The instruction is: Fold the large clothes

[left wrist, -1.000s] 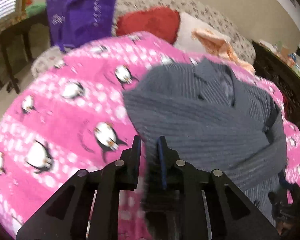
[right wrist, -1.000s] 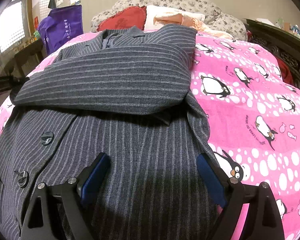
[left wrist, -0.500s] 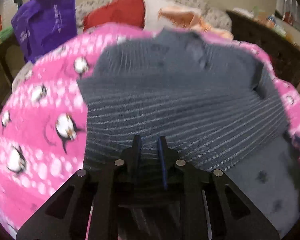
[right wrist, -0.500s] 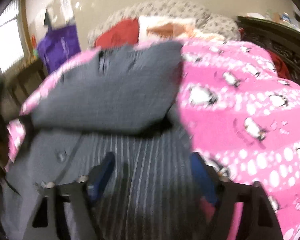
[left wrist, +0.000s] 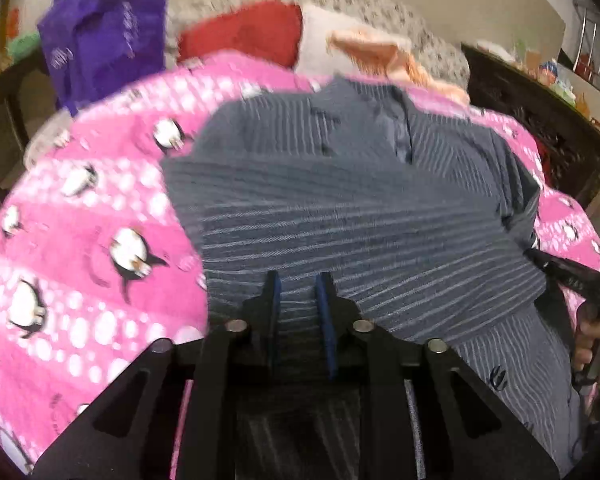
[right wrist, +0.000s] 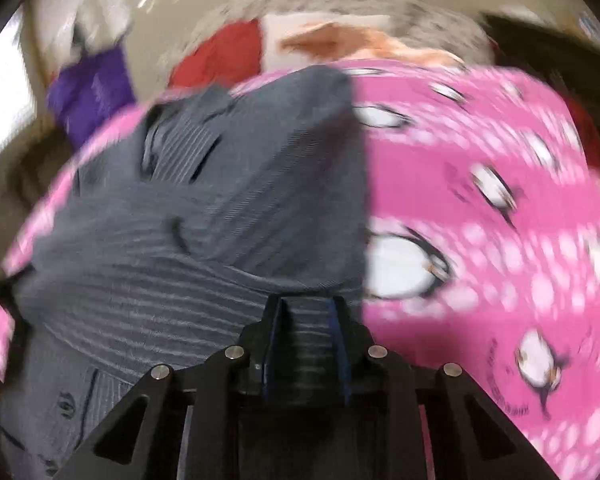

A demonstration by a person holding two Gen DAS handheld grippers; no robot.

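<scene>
left gripper: the 2 blue-padded fingers sit close together, pinched on a fold of the grey jacket at its near left edge. Cloth runs right between the pads, so it's got a grip.
right gripper: same deal, fingers drawn in with striped fabric bunched between them, clamped on the jacket's near right side. This view is pretty smeared, so fine detail is hard to read.
jacket: grey pinstriped suit jacket, lying on the bed with the collar at the far end. A sleeve is folded across the chest, so its stripes run sideways over the body. In the right wrist view it fills the left half, and a dark button shows near the bottom left.
blanket: bright pink with penguins and white dots, spread under the jacket and showing on both sides of it.
pillows: a red one at the far end of the bed, with a white pillow just right of it and some orange cloth draped over that.
purple bag: far left, beyond the edge of the bed.
dark wood furniture: far right, with small cluttered stuff on top, too blurry to name.
</scene>
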